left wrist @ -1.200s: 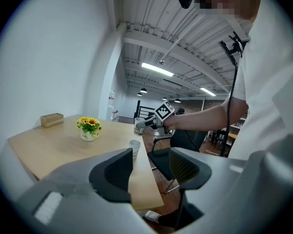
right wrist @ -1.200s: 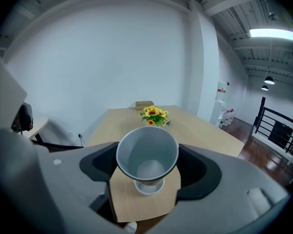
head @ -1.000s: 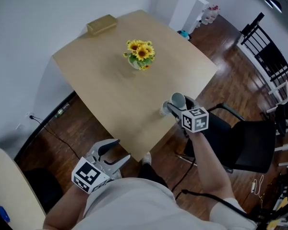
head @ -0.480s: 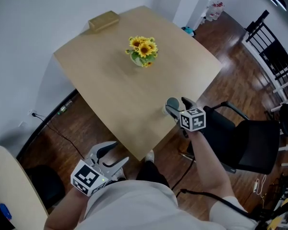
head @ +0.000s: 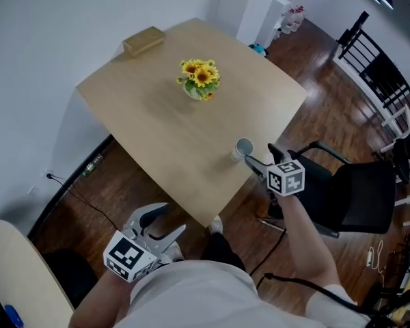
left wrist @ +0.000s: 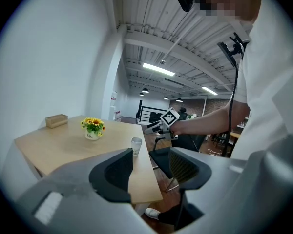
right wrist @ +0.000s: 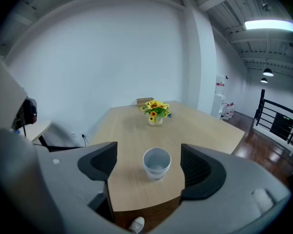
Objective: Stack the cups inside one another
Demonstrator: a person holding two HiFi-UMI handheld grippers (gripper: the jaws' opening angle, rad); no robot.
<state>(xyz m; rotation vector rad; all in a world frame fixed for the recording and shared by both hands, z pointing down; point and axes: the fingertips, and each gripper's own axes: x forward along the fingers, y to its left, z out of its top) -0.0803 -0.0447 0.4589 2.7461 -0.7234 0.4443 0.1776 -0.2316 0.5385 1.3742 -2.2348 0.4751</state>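
Observation:
A stack of pale grey cups (head: 242,149) stands upright near the table's right front edge, one nested in another; the stack (right wrist: 156,164) shows a second rim below the top one, and looks small in the left gripper view (left wrist: 136,146). My right gripper (head: 262,160) is open just off the table edge, apart from the cups, with nothing between its jaws (right wrist: 149,167). My left gripper (head: 162,221) is open and empty, low by the person's body, in front of the table (left wrist: 149,172).
The wooden table (head: 157,121) carries a sunflower pot (head: 199,78) in the middle and a brown box (head: 143,39) at the far corner. A black chair (head: 355,197) stands right of the table; a round pale seat (head: 14,279) sits at lower left.
My right gripper has let go of the cups and drawn back off the table edge to the right. The stack stays standing. The left gripper has hardly moved.

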